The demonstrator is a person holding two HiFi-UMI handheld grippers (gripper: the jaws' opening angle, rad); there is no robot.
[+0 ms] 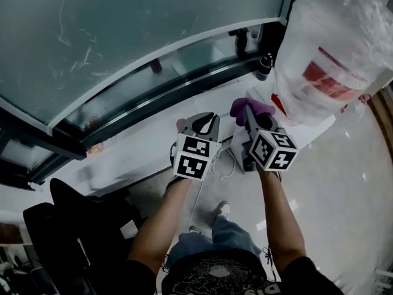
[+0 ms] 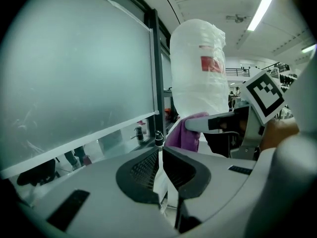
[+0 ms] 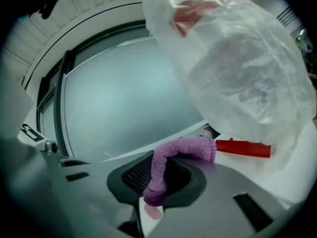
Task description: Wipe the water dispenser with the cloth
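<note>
The water dispenser's big bottle, wrapped in a clear plastic bag with a red label, stands at the upper right, and it also shows in the left gripper view. A red strip marks the dispenser's white top below the bag. My right gripper is shut on a purple cloth, just left of the bottle's base. The cloth drapes over and between that gripper's pads. My left gripper hangs beside it to the left, jaws together and holding nothing. It sees the cloth ahead.
A frosted glass partition with a dark frame fills the upper left. Below it runs a white ledge. A small dark bottle stands by the frame. A black chair sits at the lower left, close to the person's legs.
</note>
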